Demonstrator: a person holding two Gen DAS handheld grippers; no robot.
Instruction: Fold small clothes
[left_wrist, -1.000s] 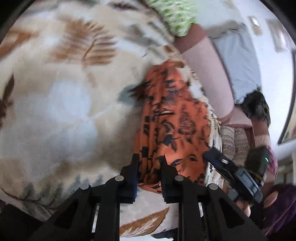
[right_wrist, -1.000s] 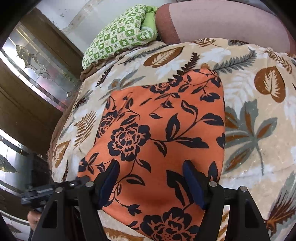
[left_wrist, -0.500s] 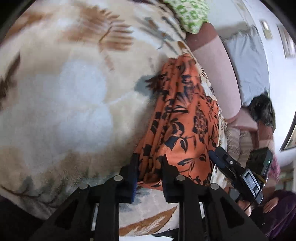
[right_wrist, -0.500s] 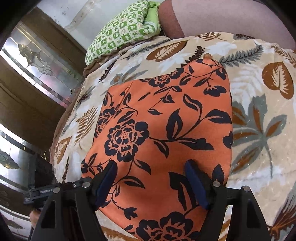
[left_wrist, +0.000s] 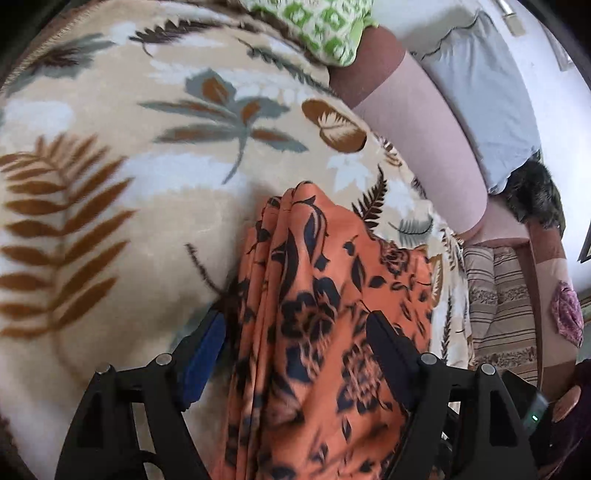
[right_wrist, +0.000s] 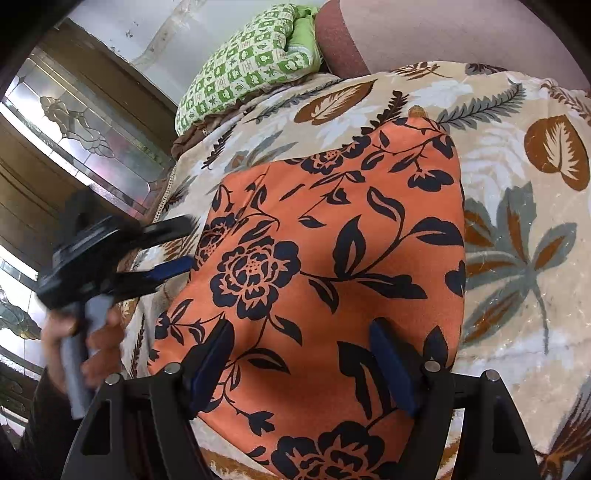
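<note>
Leaf-print blanket (right_wrist: 517, 206) covers the bed, with a green checked pillow (right_wrist: 255, 59) at 11 o'clock in your right view and a pink bolster (left_wrist: 417, 122) behind it. Your left gripper (left_wrist: 295, 347) is opening, its jaws wide, with the bunched edge of the orange cloth (left_wrist: 314, 332) lying loose between them, unpinched. At the middle, that cloth lies spread flat on the blanket. Your right gripper (right_wrist: 303, 365) hangs wide over its near edge at 6 o'clock, holding nothing.
</note>
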